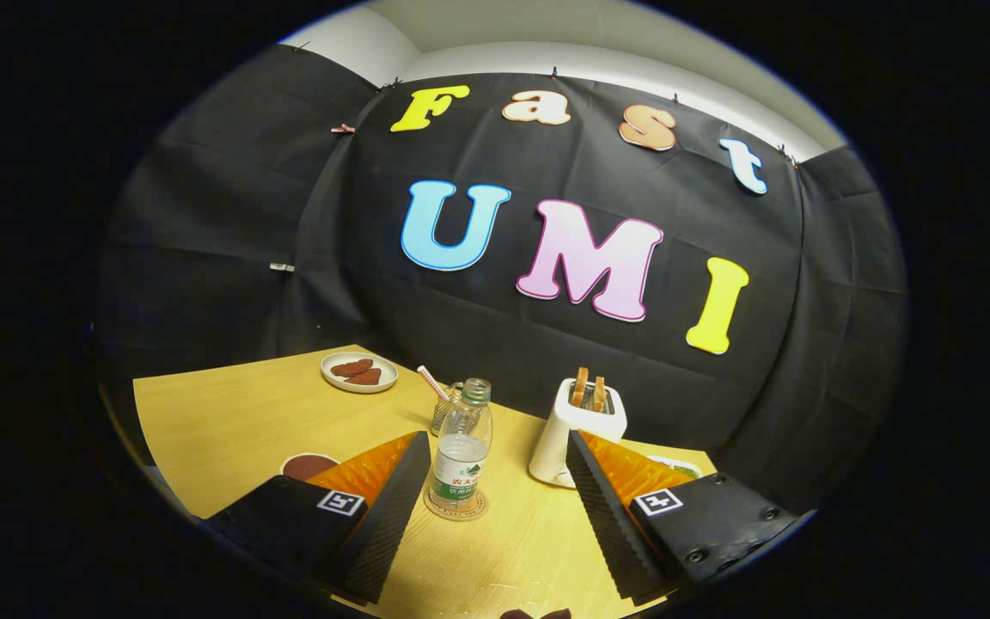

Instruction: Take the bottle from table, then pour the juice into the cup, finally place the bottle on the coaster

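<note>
A: How are your fingers sitting?

B: Your gripper (495, 447) is standing wide apart, pressing on nothing. Its two ridged black fingers (392, 507), faced in orange, are reaching forward over the table (229, 421).

A: And where is the bottle sitting?

B: The bottle (461, 449) is standing upright on the coaster (456, 507), a round cork disc. It is sitting between your fingertips, much nearer the left one, and I cannot tell whether that one is touching it. The right finger is sitting well apart from it. The bottle is clear plastic with a green and white label, and some liquid is showing inside it.

A: What is lying beyond it?

B: The cup (446, 411), a clear glass with a striped straw (432, 383) leaning out of it, is standing just behind the bottle. To its right, a white toaster (565, 438) is holding two slices of toast (589, 391) upright. Farther back on the left, a pale plate (359, 373) is carrying brown pieces of food. A dark red disc (306, 465) is peeking out by your left finger, partly hidden by it.
</note>
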Demonstrator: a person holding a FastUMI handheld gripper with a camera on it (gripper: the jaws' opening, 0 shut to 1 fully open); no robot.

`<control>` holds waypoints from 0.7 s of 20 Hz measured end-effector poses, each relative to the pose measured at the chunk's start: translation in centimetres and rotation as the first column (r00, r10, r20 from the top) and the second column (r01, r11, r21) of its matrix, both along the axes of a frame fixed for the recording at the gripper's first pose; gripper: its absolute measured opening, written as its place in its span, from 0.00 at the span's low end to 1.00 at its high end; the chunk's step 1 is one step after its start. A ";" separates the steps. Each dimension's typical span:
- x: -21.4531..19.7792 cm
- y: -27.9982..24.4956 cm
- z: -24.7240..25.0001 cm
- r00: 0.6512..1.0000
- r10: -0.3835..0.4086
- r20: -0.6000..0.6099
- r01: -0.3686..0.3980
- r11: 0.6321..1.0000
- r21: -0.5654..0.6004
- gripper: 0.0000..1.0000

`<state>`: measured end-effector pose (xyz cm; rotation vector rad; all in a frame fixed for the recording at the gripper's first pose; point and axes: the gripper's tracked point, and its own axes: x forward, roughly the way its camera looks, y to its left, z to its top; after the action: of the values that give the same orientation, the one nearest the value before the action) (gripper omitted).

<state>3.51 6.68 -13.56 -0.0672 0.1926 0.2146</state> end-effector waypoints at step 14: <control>-6.2 -2.9 7.1 0.991 -0.134 0.018 0.135 0.990 -0.035 0.97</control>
<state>-2.70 3.76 -6.43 -0.0914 0.1850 0.0760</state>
